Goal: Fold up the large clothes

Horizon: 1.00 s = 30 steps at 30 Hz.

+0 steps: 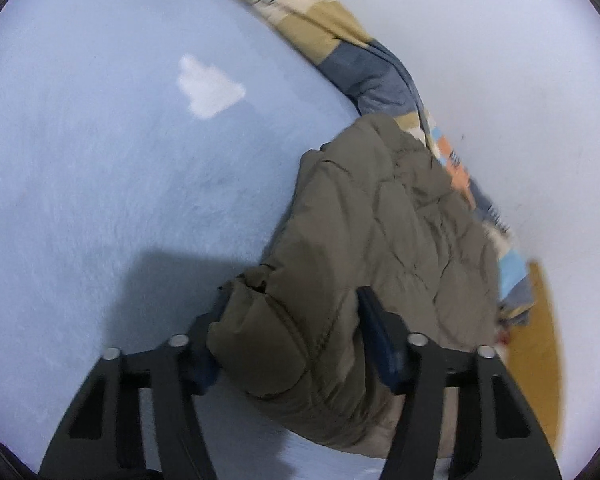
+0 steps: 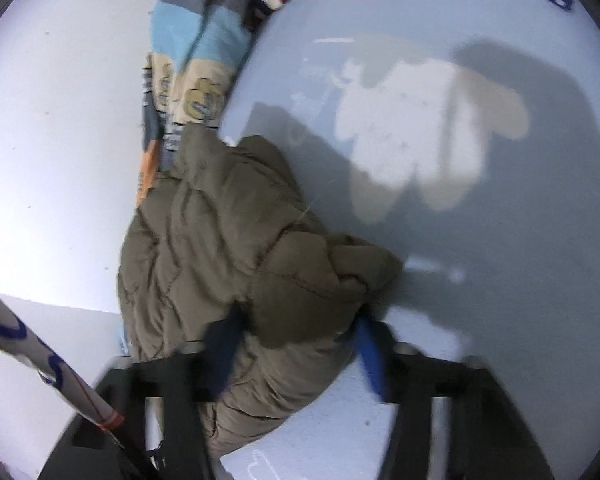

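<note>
Pale blue bedsheet (image 1: 100, 160) bore a bunched olive quilted puffer jacket (image 1: 380, 220); left gripper (image 1: 292, 320) and right gripper (image 2: 296, 344) each clasped it. Folding seemed half-finished.

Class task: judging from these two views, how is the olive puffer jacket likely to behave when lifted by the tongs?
The olive puffer jacket would probably sag and drape rather than hold shape: it lies crumpled in soft folds. Its quilted, puffy panels suggest it is light for its bulk. The thick padding bulging between the left tongs and right tongs may compress and slip somewhat.
</note>
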### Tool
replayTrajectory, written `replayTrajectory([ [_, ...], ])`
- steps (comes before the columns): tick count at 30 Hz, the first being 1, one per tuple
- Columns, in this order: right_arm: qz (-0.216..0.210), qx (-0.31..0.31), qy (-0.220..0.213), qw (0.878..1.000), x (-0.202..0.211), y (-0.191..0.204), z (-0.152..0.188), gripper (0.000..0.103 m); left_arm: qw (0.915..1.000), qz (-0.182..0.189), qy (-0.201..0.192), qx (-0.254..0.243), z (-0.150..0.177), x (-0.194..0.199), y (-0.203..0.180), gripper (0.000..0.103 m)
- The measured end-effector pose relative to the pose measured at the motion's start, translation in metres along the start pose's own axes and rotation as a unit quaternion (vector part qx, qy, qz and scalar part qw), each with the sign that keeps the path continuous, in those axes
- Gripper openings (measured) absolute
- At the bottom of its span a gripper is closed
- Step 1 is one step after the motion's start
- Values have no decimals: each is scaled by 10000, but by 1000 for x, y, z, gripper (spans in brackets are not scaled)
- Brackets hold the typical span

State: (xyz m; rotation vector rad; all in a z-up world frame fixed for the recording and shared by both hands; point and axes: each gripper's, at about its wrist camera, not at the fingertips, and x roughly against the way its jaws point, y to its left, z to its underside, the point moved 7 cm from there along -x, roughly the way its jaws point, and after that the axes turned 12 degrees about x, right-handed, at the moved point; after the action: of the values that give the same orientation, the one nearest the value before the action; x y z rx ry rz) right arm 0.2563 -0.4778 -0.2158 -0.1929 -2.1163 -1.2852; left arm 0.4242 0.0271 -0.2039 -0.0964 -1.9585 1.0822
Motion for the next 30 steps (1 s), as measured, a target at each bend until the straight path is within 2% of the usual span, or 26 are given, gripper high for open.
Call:
replayTrajectory([
  [2,241,468,-45,9986,3,14,-1,30,9985,-216,-189,-467,3,5,-14,42],
  [7,700,1251,-281,9893,20,42,-1,25,9939,-372,-432,-946,8,25,-36,38],
  [12,697,1446,-388,9863,48,59,3,23,9910,-289,-485,-1211,22,60,-49,37],
  [15,653,1517,-401,9855,70,66,10,23,9899,-301,-494,-1291,32,80,-44,37],
  [21,594,1325,-162,9893,107,56,41,23,9910,-468,-407,-1189,59,117,-7,39],
  [23,632,1194,-50,9908,116,46,52,27,9924,-667,-357,-967,63,120,12,48],
  [24,666,1036,41,9924,119,37,59,31,9919,-799,-415,-896,62,122,19,50],
  [26,816,756,296,9933,118,19,66,45,9895,-1099,-597,-721,58,129,35,52],
  [28,908,393,474,9940,117,3,69,51,9867,-1217,-878,-618,52,141,39,52],
  [30,930,-60,398,9949,130,-12,68,51,9817,-1251,-1228,-742,44,155,32,52],
])
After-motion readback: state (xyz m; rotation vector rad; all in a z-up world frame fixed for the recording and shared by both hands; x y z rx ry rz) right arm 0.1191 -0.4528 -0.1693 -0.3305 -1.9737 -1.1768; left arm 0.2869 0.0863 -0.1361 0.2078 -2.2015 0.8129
